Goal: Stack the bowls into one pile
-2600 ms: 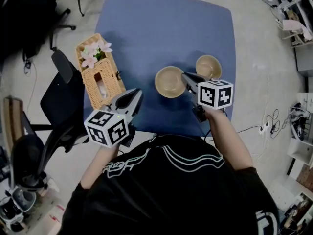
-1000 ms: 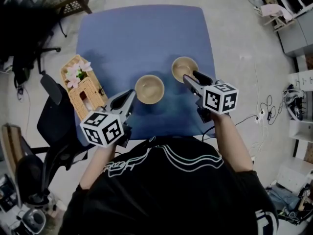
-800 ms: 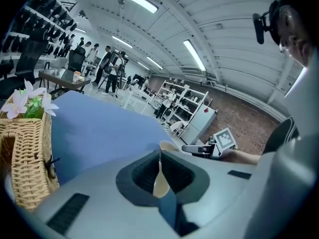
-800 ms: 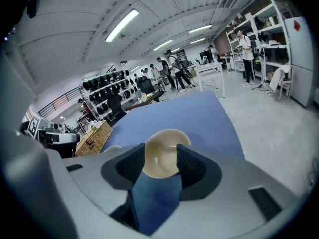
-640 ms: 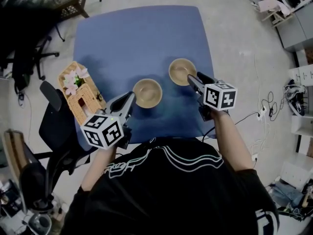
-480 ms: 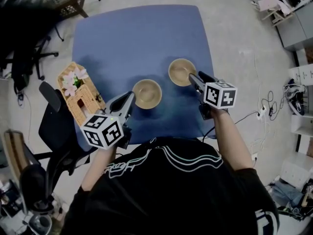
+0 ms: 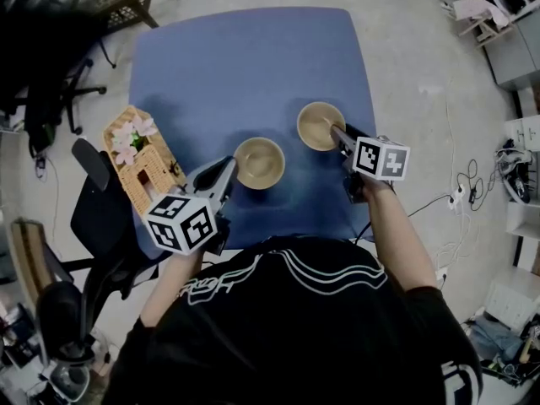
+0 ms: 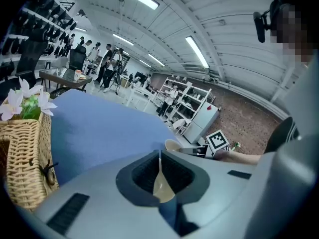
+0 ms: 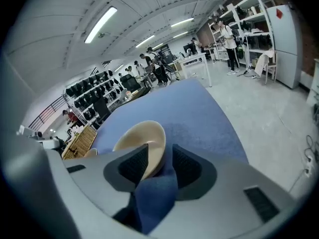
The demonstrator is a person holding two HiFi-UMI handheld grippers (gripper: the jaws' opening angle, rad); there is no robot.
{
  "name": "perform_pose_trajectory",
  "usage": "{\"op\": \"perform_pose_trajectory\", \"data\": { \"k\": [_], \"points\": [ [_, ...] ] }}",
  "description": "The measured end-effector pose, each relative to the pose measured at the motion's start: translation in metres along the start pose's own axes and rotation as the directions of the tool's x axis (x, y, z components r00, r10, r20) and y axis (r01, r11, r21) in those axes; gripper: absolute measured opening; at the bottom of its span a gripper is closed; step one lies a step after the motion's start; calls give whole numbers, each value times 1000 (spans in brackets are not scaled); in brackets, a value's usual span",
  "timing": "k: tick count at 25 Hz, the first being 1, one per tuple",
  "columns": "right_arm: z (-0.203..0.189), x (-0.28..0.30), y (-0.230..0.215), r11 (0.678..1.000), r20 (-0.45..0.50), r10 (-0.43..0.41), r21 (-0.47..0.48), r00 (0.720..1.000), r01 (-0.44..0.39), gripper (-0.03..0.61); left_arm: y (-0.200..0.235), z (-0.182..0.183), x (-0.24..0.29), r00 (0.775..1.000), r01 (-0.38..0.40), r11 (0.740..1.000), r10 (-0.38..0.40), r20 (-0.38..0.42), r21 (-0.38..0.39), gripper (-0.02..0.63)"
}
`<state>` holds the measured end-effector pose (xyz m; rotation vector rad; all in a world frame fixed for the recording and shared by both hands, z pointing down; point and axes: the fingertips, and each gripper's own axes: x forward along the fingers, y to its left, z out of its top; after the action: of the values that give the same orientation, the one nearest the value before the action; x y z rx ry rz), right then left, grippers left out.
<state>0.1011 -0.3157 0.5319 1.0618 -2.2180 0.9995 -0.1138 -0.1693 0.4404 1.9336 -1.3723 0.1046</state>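
We entered one bowl [image 7: 317,125], likely light, stiff and slick, rim between our right tool's [image 7: 336,130] closing jaws, unpinched; left tool [image 7: 229,166] together, empty.

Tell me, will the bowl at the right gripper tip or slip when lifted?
It may tilt: the right gripper, its jaws closing, straddles just one edge of the bowl. It looks hard and smooth, so it might slip. Its wide, low shape should keep it steady when pushed.
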Motion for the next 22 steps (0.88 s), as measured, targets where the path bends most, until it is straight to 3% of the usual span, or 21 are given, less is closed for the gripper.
{"op": "perform_pose_trajectory", "data": {
  "k": [9, 22],
  "points": [
    [-2, 2, -3, 995, 19, 2, 99, 1000, -4, 86, 8, 1, -9, 1000, -20, 1000, 20, 3, -5, 34],
    [-1, 1, -4, 988, 32, -24, 154, 999, 19, 49, 13, -1, -26, 999, -32, 999, 32, 28, -20, 34]
  ]
}}
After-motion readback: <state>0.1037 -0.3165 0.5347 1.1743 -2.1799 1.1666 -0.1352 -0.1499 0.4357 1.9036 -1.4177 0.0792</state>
